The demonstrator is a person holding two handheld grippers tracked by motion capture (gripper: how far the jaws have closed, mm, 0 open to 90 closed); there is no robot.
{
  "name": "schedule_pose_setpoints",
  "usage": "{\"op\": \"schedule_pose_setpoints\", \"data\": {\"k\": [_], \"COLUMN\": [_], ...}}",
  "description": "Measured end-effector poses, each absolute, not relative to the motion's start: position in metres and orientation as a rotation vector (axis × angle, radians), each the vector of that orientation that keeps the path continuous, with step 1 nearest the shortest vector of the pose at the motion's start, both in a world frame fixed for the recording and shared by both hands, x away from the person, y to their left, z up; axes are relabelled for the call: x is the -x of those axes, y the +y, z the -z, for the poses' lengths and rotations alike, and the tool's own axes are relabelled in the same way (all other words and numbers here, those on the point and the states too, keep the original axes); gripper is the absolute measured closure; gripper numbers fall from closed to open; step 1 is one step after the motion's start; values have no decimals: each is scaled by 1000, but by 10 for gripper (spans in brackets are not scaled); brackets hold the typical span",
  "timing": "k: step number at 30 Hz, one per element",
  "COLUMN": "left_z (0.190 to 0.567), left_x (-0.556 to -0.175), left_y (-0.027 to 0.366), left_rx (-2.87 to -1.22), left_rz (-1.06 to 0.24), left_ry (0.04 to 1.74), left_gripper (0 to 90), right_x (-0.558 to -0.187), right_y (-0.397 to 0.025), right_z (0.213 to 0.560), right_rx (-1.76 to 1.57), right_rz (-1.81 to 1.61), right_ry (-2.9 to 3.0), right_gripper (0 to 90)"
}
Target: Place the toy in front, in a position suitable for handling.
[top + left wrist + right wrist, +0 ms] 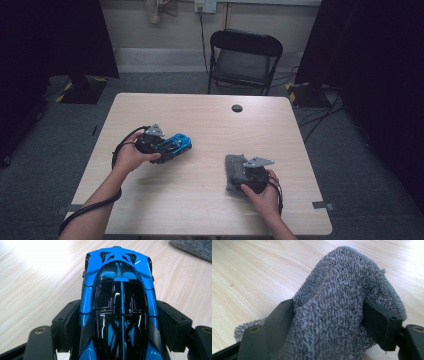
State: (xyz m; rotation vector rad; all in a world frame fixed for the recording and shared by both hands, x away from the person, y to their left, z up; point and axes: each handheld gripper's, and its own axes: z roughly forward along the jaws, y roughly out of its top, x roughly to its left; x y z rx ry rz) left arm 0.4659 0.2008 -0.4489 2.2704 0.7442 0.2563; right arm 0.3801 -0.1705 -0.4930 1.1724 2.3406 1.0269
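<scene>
A glossy blue and black toy car [120,305] sits between the jaws of my left gripper [119,322], which is shut on its sides. In the high view the toy car [179,142] sticks out to the right of the left gripper [167,146], left of the table's middle. My right gripper [329,320] is shut on a bunched grey towel cloth [342,302]. From above, the grey cloth [232,170] lies under and ahead of the right gripper [245,172], near the front right of the table.
The light wood table [200,115] has a round cable hole [237,108] near its far edge. A black folding chair [243,60] stands behind the table. Dark curtains and floor cables flank both sides.
</scene>
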Motion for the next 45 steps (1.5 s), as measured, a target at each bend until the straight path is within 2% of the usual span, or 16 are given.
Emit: {"op": "schedule_pose_setpoints", "data": {"k": [5, 6, 9, 13, 19, 25, 31, 38, 45], "left_z": [448, 448, 448, 448, 445, 449, 462, 473, 484], "left_x": [-461, -460, -458, -456, -451, -447, -444, -444, -443], "left_y": [187, 184, 177, 170, 158, 139, 114, 93, 94], "left_rx": [-2270, -2265, -2261, -2259, -2258, -2257, -2295, -2334, -2322], "left_rz": [-234, -233, -231, -221, -220, -202, -188, -197, -172], "left_ry": [710, 706, 684, 666, 637, 605, 560, 508, 517], "left_gripper": [263, 263, 263, 263, 263, 262, 263, 276, 276], "right_x": [-380, -380, -379, -380, -381, -383, -375, -374, -373], "right_y": [-170, -170, -172, -175, -181, -210, -235, -235, -235], "right_z": [491, 490, 488, 485, 479, 470, 476, 481, 482], "right_rx": [-1166, -1165, -1151, -1148, -1142, -1152, -1169, -1164, -1165], "right_rz": [-1002, -987, -971, -951, -977, -998, -958, -949, -958], "right_ry": [2348, 2351, 2362, 2383, 2390, 2375, 2384, 2397, 2392], "right_gripper": [321, 356, 538, 658, 669, 666, 661, 653, 652]}}
